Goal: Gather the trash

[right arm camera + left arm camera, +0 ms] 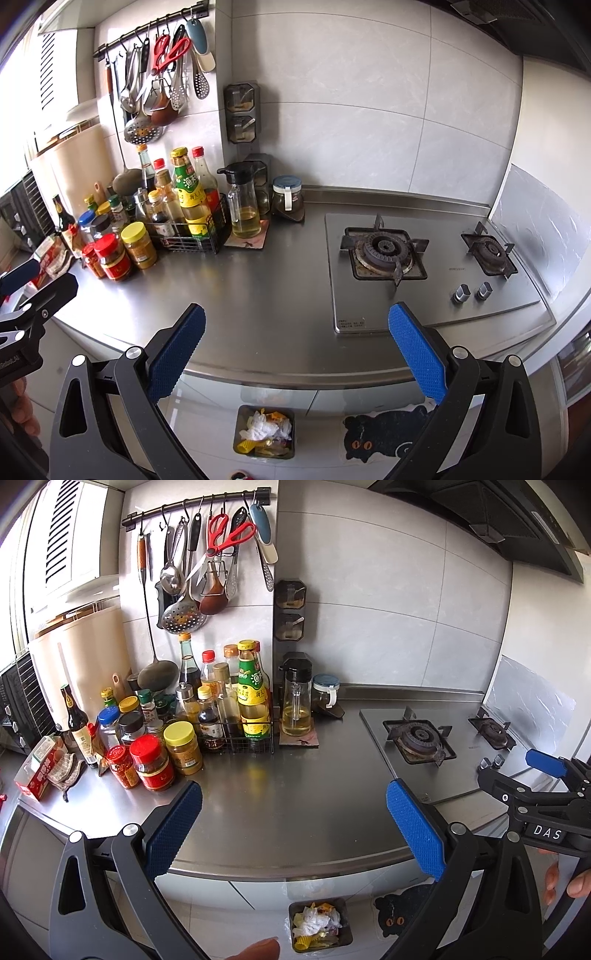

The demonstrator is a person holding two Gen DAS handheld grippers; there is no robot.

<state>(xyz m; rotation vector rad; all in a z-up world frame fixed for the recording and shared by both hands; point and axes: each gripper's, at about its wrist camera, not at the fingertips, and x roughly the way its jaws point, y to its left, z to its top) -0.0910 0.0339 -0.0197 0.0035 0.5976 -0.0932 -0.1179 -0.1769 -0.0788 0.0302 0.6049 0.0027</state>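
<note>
A broad bare stretch of the steel countertop [266, 295] lies open between the crowd of condiment jars and bottles [122, 247] at its left and the gas hob [424, 266] at its right (burner grates raised). The oil dispenser [243, 206] and lidded jar [288, 197] stand by the back wall.

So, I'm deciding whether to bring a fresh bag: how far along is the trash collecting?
Done, apparently: the bin on the floor already holds crumpled paper and wrappers, and the open stretch of counter shows no loose trash. In hand: nothing; the left gripper and right gripper are both open. Left: nothing obvious, perhaps just emptying the bin.
</note>
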